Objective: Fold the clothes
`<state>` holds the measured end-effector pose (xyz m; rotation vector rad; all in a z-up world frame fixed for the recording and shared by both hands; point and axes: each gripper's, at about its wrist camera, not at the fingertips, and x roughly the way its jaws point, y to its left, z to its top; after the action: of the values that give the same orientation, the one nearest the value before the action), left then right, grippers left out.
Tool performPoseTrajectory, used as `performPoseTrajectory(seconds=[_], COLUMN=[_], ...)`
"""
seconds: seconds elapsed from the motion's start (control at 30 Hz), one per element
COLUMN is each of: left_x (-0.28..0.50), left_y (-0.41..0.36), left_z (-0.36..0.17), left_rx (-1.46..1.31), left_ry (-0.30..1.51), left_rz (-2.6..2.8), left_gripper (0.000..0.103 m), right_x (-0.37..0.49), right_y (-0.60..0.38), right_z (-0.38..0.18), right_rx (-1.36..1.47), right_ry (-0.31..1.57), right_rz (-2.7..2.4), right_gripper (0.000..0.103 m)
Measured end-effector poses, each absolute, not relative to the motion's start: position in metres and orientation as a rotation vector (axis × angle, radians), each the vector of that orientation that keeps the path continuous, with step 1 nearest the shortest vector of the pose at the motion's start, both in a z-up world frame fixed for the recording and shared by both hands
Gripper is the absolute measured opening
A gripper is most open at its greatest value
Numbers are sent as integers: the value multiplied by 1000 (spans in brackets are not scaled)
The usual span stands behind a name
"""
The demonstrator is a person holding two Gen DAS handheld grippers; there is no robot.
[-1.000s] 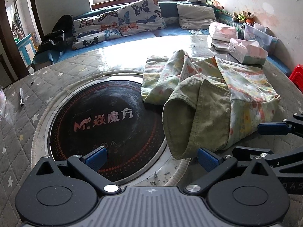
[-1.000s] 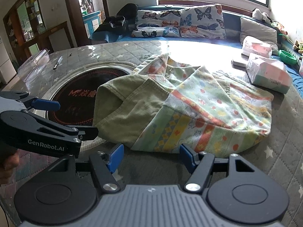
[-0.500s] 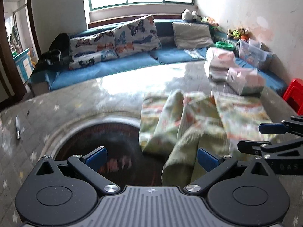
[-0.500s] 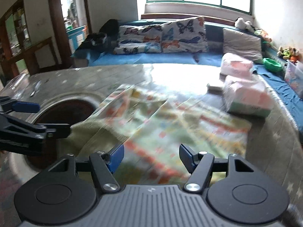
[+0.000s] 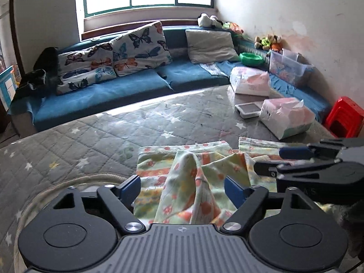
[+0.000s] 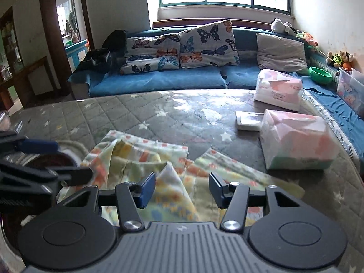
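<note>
A second ago the soft flowery green cloth (image 5: 182, 191) lay bunched beside the round black plate. Now it lies spread flatter, and both claws are farther over it, toward the table's far edge. The left claw (image 5: 182, 187) is closing, its blue pads still apart, a raised fold of cloth between them. The right claw (image 6: 182, 188) is closing too, with a fold between its spread pads. The cloth sits near the front edge of the grey quilted table (image 5: 95, 134). Two wrapped pink tissue packs (image 6: 298, 141) sit by the right edge.
</note>
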<state>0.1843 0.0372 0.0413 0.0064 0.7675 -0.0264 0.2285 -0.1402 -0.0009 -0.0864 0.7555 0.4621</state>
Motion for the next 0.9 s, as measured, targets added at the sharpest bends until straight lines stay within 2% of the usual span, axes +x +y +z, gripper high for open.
performPoseTrajectory(seconds=[0.1, 0.2, 0.23, 0.27, 0.3, 0.37, 0.47, 0.6, 0.9], left_x=[193, 198, 199, 198, 198, 195, 190, 179, 134], left_y=[38, 39, 40, 41, 42, 43, 43, 46, 67], left_z=[32, 23, 22, 20, 19, 18, 19, 22, 34], left_rx=[2, -10, -12, -17, -21, -31, -36, -51, -115], left_ry=[798, 824, 828, 831, 834, 832, 821, 805, 754], left_rz=[-47, -64, -69, -78, -86, -99, -114, -109, -62], left_gripper=[67, 52, 44, 37, 34, 23, 13, 8, 5], right_x=[239, 248, 250, 250, 251, 247, 237, 220, 172], right_y=[-134, -126, -124, -123, -122, -122, -122, -129, -150], right_z=[-5, -14, -18, -22, -27, -33, -32, -19, 10], right_rx=[-78, -86, -87, -82, -77, -75, -78, -85, -75], right_ry=[762, 779, 787, 802, 816, 831, 819, 774, 695], right_rz=[473, 473, 472, 477, 482, 493, 497, 500, 538], right_gripper=[49, 43, 41, 35, 29, 23, 12, 5, 4])
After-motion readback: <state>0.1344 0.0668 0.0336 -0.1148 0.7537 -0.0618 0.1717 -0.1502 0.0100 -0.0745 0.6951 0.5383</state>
